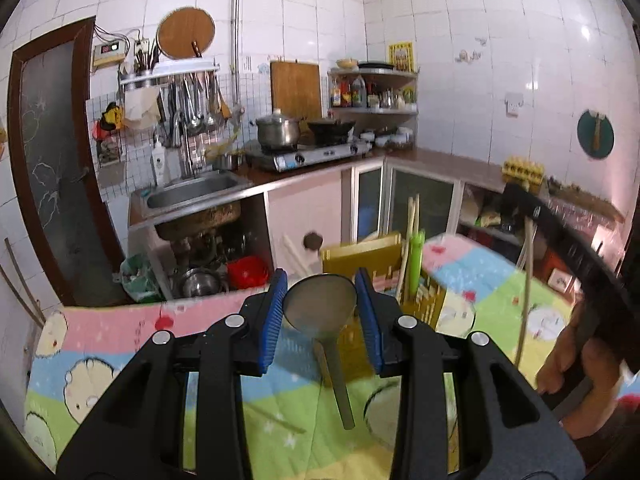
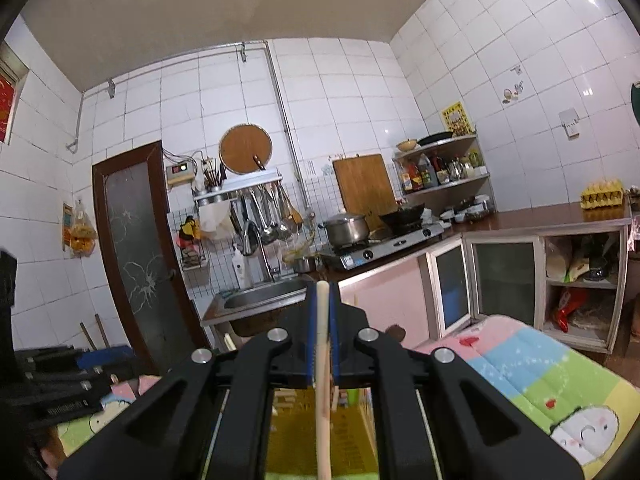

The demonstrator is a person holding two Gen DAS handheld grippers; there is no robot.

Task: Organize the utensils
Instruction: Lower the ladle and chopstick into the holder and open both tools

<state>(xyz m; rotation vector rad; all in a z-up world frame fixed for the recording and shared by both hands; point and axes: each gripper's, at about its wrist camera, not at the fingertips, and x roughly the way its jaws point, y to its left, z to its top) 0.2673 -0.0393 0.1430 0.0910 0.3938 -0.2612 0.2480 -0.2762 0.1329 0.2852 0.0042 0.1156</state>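
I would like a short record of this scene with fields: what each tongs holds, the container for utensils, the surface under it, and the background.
left tongs: closed on the bowl of a metal spoon, handle hanging down
right tongs: shut on a pale wooden chopstick
container: yellow slotted utensil holder with chopsticks and a green stick upright inside
surface: colourful cartoon cloth
background: kitchen counter with sink and gas stove
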